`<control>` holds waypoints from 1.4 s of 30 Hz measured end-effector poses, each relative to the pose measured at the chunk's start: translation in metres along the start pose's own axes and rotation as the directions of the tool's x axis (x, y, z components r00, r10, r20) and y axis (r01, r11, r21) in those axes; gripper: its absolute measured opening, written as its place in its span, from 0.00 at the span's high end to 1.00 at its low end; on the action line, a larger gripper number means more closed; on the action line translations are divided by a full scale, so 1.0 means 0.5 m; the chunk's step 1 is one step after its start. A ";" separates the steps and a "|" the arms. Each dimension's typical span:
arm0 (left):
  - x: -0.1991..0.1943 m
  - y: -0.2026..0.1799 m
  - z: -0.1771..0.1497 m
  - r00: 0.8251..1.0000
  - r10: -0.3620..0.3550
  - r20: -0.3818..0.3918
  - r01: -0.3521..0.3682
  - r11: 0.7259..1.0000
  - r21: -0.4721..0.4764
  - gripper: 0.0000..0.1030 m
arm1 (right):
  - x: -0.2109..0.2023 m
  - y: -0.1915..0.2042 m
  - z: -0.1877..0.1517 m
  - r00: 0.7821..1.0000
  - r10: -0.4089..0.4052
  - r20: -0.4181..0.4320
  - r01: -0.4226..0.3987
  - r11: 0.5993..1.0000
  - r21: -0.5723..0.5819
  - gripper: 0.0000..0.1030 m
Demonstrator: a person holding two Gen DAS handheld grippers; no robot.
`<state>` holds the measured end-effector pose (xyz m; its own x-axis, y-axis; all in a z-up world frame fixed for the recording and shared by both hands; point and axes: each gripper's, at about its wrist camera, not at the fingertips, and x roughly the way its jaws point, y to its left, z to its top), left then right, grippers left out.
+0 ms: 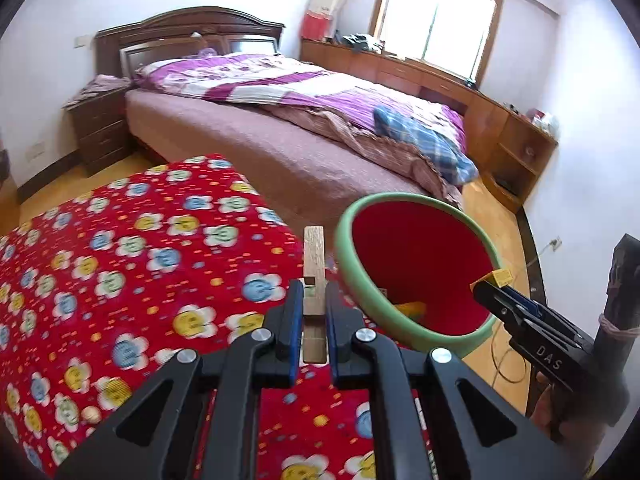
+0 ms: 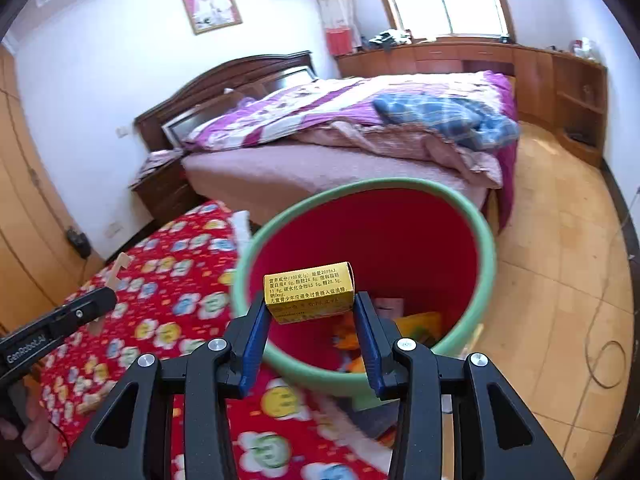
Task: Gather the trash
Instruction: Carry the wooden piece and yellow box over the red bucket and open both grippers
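Black jaws of the left gripper (image 1: 310, 304) are clamped on a thin wooden stick (image 1: 314, 256) that stands up between the blue pads, over the red flowered cloth (image 1: 120, 260) on the counter. Jaws of the right gripper (image 2: 310, 312) are clamped on a small yellow box (image 2: 309, 292) — held at the mouth of the bin (image 2: 486, 248), a red pail with a green rim just right of the cloth. Yellow and orange scraps (image 2: 420, 326) lie at the bottom of it. Beyond stands a bed (image 1: 280, 148) with a purple quilt (image 1: 300, 84) and a blue plaid cloth (image 2: 440, 114) — farther still, a window (image 1: 436, 20).
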<state>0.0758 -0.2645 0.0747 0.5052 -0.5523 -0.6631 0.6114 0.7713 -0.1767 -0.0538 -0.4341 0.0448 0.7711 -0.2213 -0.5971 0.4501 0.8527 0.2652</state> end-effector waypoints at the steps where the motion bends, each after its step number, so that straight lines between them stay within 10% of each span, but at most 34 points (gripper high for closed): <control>1: 0.009 -0.008 0.002 1.000 -0.007 -0.006 0.007 1.000 0.007 0.91 | 0.003 -0.008 0.001 1.000 -0.015 0.001 0.015 1.000 0.001 0.58; 26: 0.198 -0.138 0.020 0.985 -0.102 -0.142 0.121 0.984 0.132 0.91 | 0.081 -0.101 0.002 0.991 -0.117 -0.058 0.118 0.993 0.017 0.58; 42: 0.185 -0.101 0.005 0.987 -0.015 -0.160 0.029 0.996 0.087 0.60 | 0.084 -0.090 0.000 0.996 -0.068 -0.061 0.070 0.997 0.025 0.47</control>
<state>0.0931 -0.3552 0.0242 0.3920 -0.5056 -0.7685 0.6764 0.7247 -0.1318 -0.0417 -0.4817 0.0080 0.7097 -0.2497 -0.6588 0.5138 0.8233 0.2414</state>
